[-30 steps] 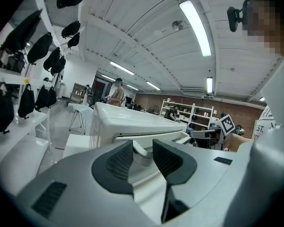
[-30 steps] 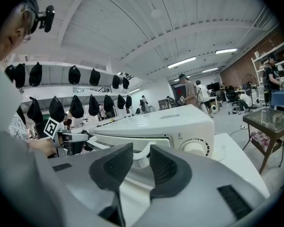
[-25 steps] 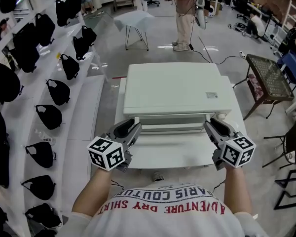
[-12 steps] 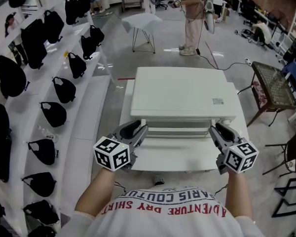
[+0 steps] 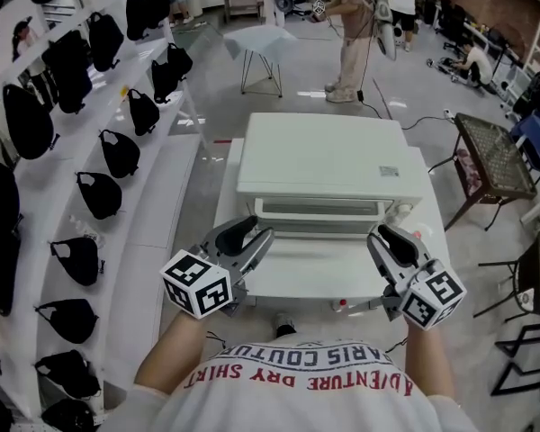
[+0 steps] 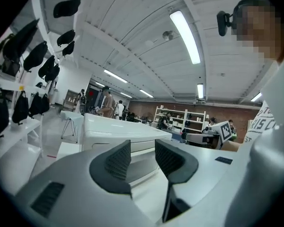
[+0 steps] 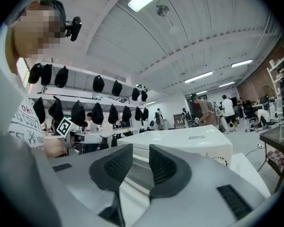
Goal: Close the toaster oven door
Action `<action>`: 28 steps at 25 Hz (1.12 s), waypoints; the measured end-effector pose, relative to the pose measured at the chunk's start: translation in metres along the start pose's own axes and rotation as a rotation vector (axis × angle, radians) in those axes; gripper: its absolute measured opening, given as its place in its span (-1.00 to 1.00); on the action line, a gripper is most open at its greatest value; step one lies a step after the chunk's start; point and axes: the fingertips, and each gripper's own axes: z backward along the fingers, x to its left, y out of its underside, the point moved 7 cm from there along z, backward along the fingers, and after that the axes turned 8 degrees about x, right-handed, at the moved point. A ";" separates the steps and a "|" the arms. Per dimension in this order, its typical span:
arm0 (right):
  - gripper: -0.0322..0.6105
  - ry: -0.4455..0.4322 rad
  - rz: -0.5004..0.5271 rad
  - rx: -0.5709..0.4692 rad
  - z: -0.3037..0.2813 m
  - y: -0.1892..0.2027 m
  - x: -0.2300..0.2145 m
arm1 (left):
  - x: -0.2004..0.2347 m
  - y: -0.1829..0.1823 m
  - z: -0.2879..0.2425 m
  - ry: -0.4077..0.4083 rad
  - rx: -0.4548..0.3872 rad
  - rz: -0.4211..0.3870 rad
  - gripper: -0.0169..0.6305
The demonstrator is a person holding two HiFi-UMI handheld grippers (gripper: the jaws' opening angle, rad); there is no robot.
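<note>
Both my tongs have backed off. Left gripper (image 5: 256, 237) is opening with nothing between its jaws; right gripper (image 5: 380, 238) is narrow and empty. The toaster oven door (image 5: 317, 211), ahead between them, now looks up against the toaster oven (image 5: 319, 156). Closing is probably done.

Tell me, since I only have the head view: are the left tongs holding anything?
Observer: No. In the left gripper view the left tongs are opening with nothing between them. Only the toaster oven shows beyond the gap.
Operator: And the right tongs?
Observer: The right gripper view shows the right tongs apart and empty too, aimed at the oven's front.
</note>
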 end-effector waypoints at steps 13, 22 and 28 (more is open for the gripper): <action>-0.81 -0.178 -0.049 -0.094 0.045 0.017 0.074 | -0.088 0.022 0.042 0.121 -0.044 -0.031 -0.81; -0.83 -0.155 -0.039 -0.075 0.064 0.032 0.088 | -0.117 0.033 0.046 0.165 -0.017 -0.057 -0.82; -0.83 -0.148 -0.068 -0.055 0.070 0.041 0.086 | -0.121 0.042 0.045 0.163 -0.005 -0.036 -0.82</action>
